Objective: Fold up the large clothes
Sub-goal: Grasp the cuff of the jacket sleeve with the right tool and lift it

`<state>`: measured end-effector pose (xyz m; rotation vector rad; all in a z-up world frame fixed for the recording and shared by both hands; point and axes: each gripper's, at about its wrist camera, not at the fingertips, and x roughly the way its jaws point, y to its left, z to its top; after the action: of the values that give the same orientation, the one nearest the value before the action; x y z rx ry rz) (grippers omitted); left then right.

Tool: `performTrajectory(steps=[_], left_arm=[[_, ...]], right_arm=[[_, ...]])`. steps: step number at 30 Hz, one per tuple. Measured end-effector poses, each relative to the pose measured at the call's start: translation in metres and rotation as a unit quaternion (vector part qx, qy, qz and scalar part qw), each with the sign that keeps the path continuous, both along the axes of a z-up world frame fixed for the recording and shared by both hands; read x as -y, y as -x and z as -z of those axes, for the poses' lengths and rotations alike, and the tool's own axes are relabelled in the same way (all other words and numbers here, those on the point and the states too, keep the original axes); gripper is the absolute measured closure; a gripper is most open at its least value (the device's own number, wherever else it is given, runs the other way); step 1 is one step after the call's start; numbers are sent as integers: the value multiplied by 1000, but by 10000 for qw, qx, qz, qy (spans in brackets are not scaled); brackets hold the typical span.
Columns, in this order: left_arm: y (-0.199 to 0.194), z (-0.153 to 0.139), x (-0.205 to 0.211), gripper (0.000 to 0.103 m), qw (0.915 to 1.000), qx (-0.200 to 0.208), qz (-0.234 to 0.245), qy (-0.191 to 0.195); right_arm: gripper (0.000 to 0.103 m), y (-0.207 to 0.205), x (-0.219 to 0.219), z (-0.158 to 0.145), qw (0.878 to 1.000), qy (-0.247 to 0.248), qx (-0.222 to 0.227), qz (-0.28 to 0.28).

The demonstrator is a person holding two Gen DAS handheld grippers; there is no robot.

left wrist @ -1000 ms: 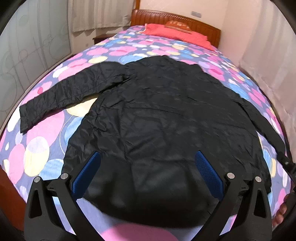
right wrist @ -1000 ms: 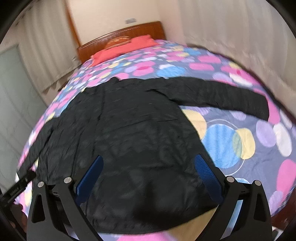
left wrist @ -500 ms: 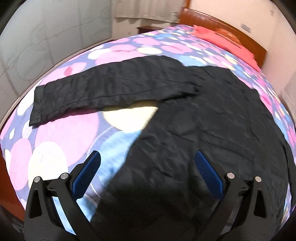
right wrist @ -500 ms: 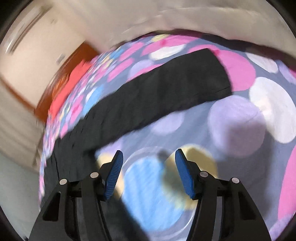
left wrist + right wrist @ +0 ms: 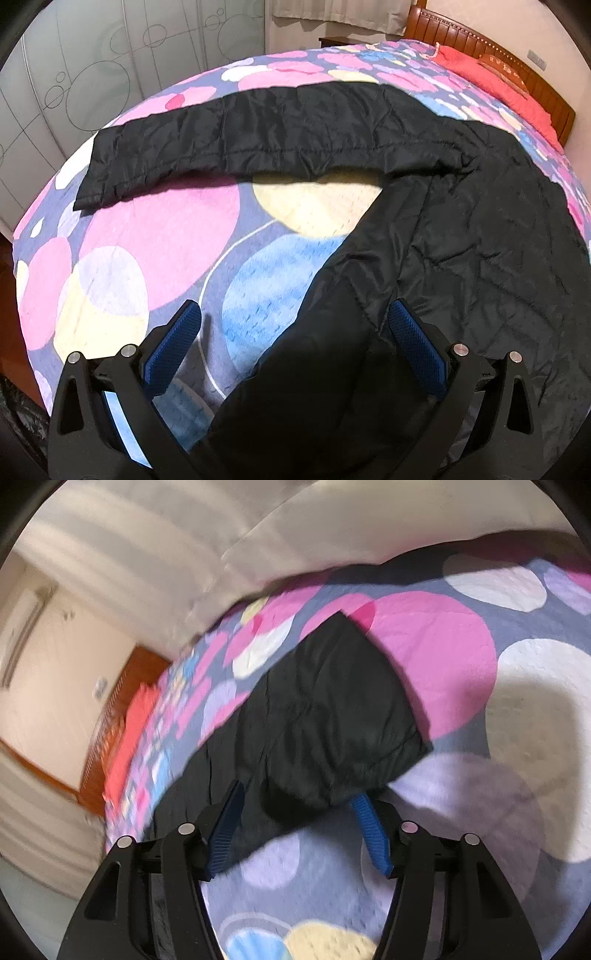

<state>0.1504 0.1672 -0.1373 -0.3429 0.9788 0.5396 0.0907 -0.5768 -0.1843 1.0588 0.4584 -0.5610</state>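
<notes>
A black quilted jacket (image 5: pixel 461 240) lies flat on a bed, one sleeve (image 5: pixel 258 140) stretched out to the left. My left gripper (image 5: pixel 295 310) is wide open low over the jacket's left side edge; the edge runs between its fingers and neither pad touches it. The right wrist view shows the other sleeve's cuff end (image 5: pixel 332 720) on the bedspread. My right gripper (image 5: pixel 300 794) straddles that sleeve just behind the cuff. Its jaws are about half apart and opening slightly. The fabric bulges between the blue pads and hides one tip; no squeeze shows.
The bedspread (image 5: pixel 166 240) has big pink, blue and yellow circles. A red pillow (image 5: pixel 498 81) and wooden headboard (image 5: pixel 517 66) stand at the far end. Frosted wardrobe doors (image 5: pixel 92 74) lie past the bed's left edge. A pale curtain (image 5: pixel 184 554) hangs beyond its right edge.
The left gripper swung left and dropped from mid-hem to the jacket's side edge. The right gripper narrowed its jaws, rolled, and moved right onto the sleeve's cuff end.
</notes>
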Motion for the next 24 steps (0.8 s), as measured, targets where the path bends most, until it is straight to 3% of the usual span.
performTrajectory(steps=[4, 6, 8, 11, 15, 19, 24], left_arm=[[-1, 8, 1, 2, 10000, -9, -36, -41], [-1, 11, 2, 2, 10000, -19, -32, -80], [-3, 13, 4, 2, 9999, -14, -27, -124], [-4, 14, 5, 2, 9999, -1, -20, -164], [0, 15, 8, 2, 9998, 32, -26, -197], [0, 16, 11, 2, 9997, 53, -16, -242], [1, 17, 9, 2, 9998, 93, -14, -196]], right_arm=[[43, -3, 7, -1, 9997, 104, 94, 190], [55, -4, 6, -4, 9992, 259, -69, 294], [74, -9, 9, -3, 9993, 245, -158, 222], [86, -17, 11, -6, 9992, 281, -222, 152], [88, -30, -11, -41, 9954, 934, -174, -83], [89, -52, -58, -85, 9832, 1703, 37, -658], [89, -102, -145, -124, 9552, 2375, 270, -1744]])
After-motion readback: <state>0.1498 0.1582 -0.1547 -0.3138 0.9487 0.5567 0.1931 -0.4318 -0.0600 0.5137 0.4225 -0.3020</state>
